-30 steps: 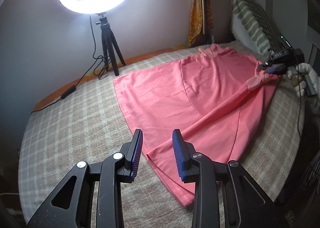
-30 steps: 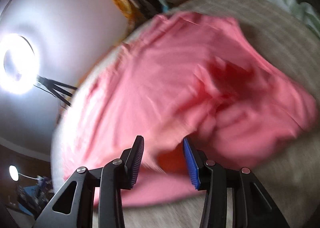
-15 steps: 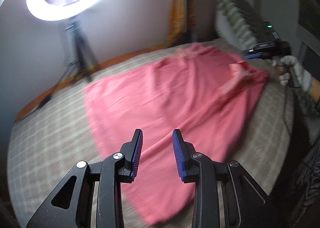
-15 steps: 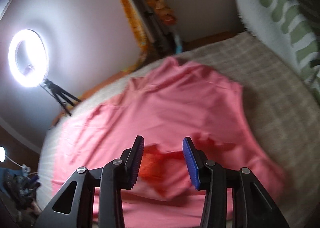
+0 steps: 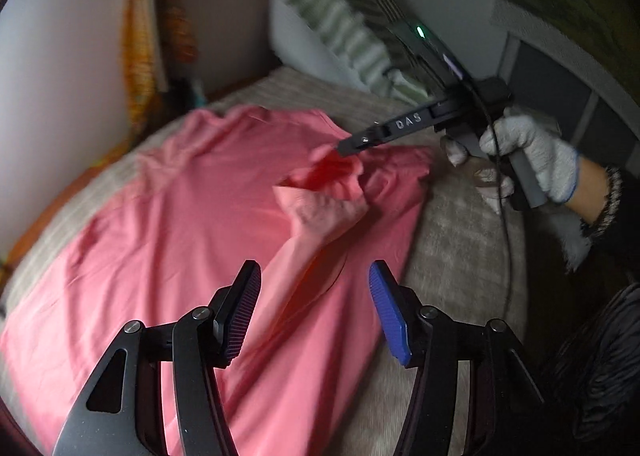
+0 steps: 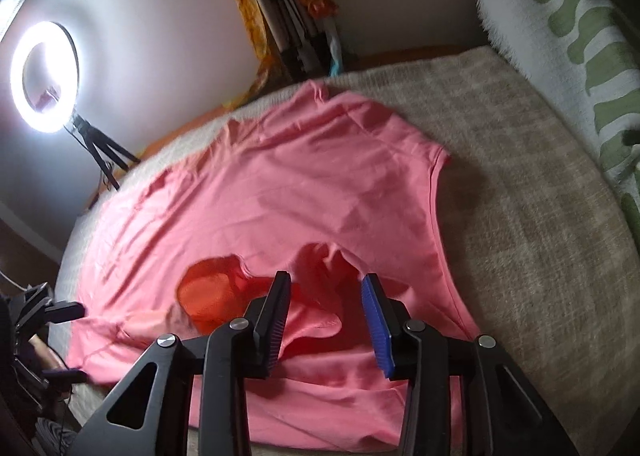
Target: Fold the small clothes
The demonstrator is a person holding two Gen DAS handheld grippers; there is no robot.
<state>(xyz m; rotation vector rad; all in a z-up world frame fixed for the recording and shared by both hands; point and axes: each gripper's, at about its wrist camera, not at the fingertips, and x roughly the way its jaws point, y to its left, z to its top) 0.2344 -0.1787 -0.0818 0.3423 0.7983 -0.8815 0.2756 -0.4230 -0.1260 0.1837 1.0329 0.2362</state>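
Pink shirt (image 5: 188, 224) lies limp on bed (image 6: 532, 240); soft, light, wrinkles easily. Your left gripper (image 5: 314, 312) fingers, just opening, stand apart, empty. Right gripper (image 6: 326, 320) fingers apart around bunched sleeve (image 6: 316, 296); pinch its hem.

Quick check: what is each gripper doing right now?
Left gripper: open, jaws have just been opening, above the pink shirt, holding nothing.
Right gripper: open around a bunched sleeve, jaws closing in.
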